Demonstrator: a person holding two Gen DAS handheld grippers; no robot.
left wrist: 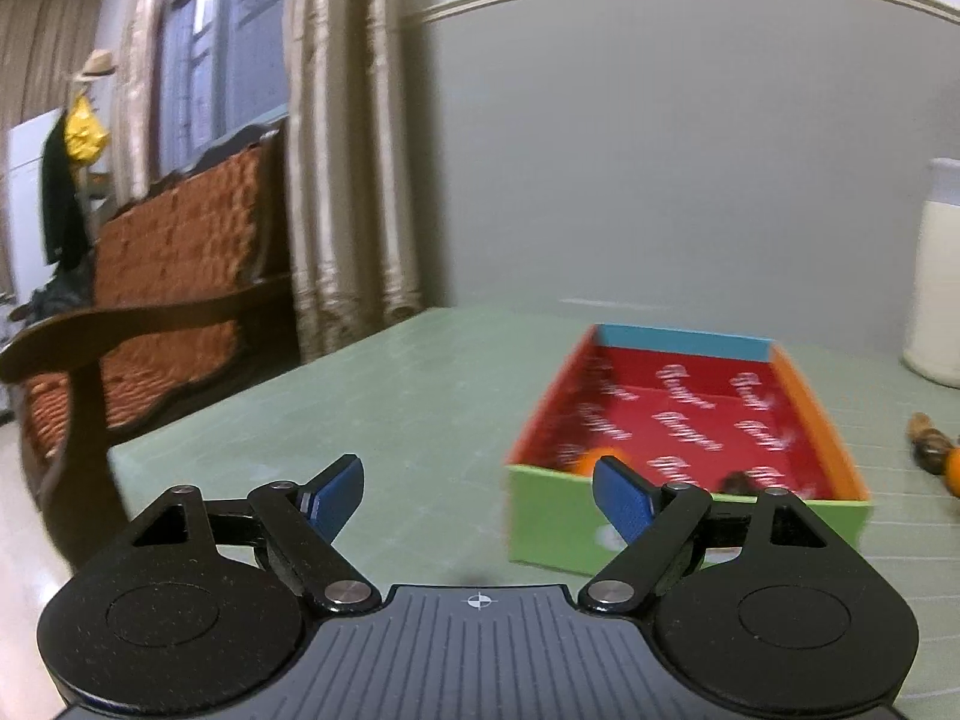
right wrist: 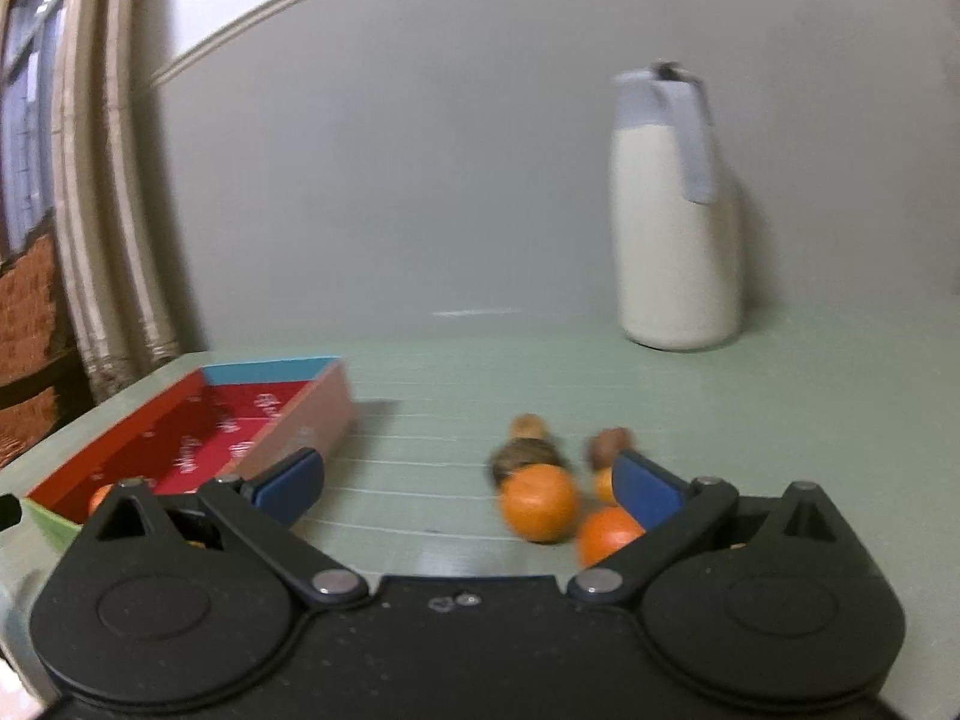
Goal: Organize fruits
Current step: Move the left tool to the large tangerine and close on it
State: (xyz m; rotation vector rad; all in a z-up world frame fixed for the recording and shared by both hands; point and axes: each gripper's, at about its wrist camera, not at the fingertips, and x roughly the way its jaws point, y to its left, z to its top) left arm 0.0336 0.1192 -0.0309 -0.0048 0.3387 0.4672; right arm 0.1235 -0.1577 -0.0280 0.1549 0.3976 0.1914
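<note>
A shallow cardboard box point(left wrist: 684, 516) with a red printed floor and green, orange and blue walls lies on the green table; an orange point(left wrist: 591, 459) and a dark fruit point(left wrist: 738, 482) rest inside it. My left gripper point(left wrist: 477, 480) is open and empty, just left of the box's near corner. In the right wrist view the same box point(right wrist: 312, 414) sits at left. Two oranges point(right wrist: 539, 510) point(right wrist: 609, 534) and brown kiwi-like fruits point(right wrist: 525, 453) point(right wrist: 609, 444) lie loose on the table. My right gripper point(right wrist: 468, 486) is open and empty, the oranges close to its right finger.
A tall cream thermos jug point(right wrist: 678, 228) with a grey handle stands at the back by the wall. A wooden bench with an orange cushion point(left wrist: 162, 300) and curtains point(left wrist: 354, 150) are left of the table. The table's left edge point(left wrist: 240, 402) runs close to the box.
</note>
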